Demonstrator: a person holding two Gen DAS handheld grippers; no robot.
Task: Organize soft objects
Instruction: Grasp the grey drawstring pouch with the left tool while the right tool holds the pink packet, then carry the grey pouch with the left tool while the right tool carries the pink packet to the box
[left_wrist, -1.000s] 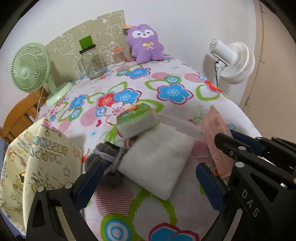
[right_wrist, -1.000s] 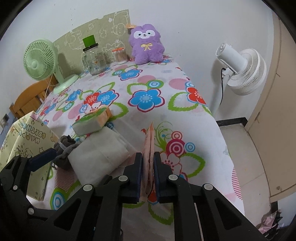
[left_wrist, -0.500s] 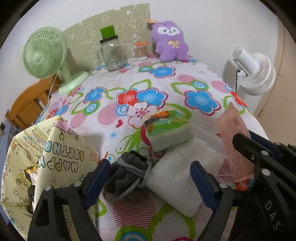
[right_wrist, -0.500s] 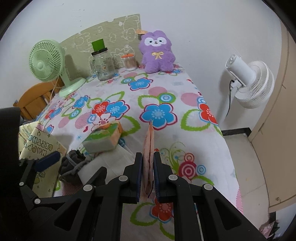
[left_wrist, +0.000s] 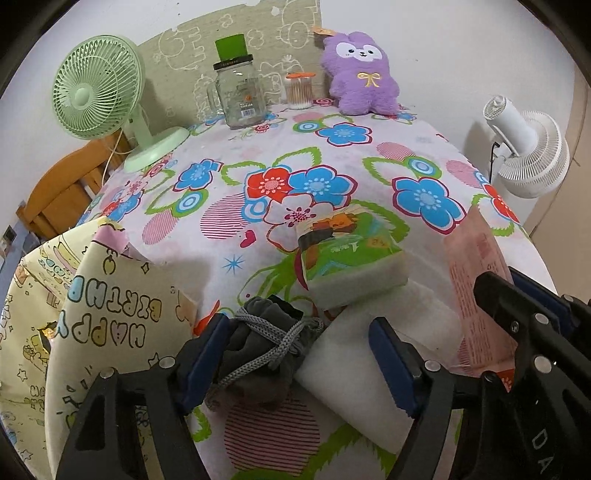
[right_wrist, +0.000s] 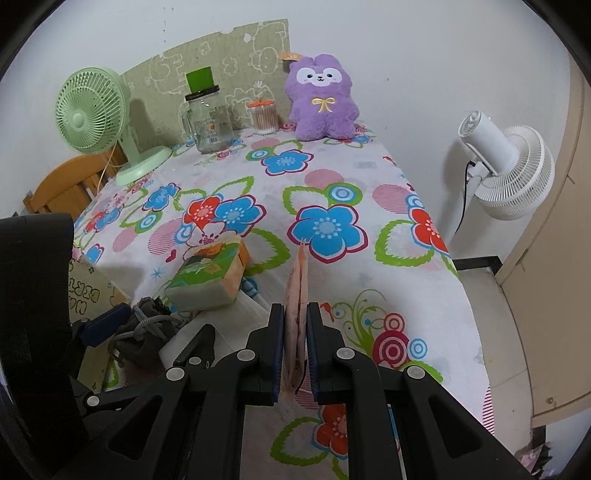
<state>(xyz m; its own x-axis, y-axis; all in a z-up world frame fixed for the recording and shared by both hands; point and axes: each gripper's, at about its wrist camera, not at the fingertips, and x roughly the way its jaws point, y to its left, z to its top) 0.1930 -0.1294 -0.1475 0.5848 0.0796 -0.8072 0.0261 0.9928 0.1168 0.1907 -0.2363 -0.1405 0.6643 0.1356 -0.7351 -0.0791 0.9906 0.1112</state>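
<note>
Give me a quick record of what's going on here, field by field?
Setting: table with a flowered cloth
Left hand-held gripper: jaws closing around a grey drawstring pouch, not yet clearly pressing on it
Right hand-held gripper: shut on a flat pink packet
Beside the pouch: folded white cloth, with a green tissue pack resting on its far edge
At the table's left edge: yellow birthday gift bag
At the back: purple plush toy, glass jar, green fan

Gift bag (left_wrist: 110, 325) reads "HAPPY BIRTH…" upside down; right gripper (left_wrist: 546, 448) "DA".
</note>
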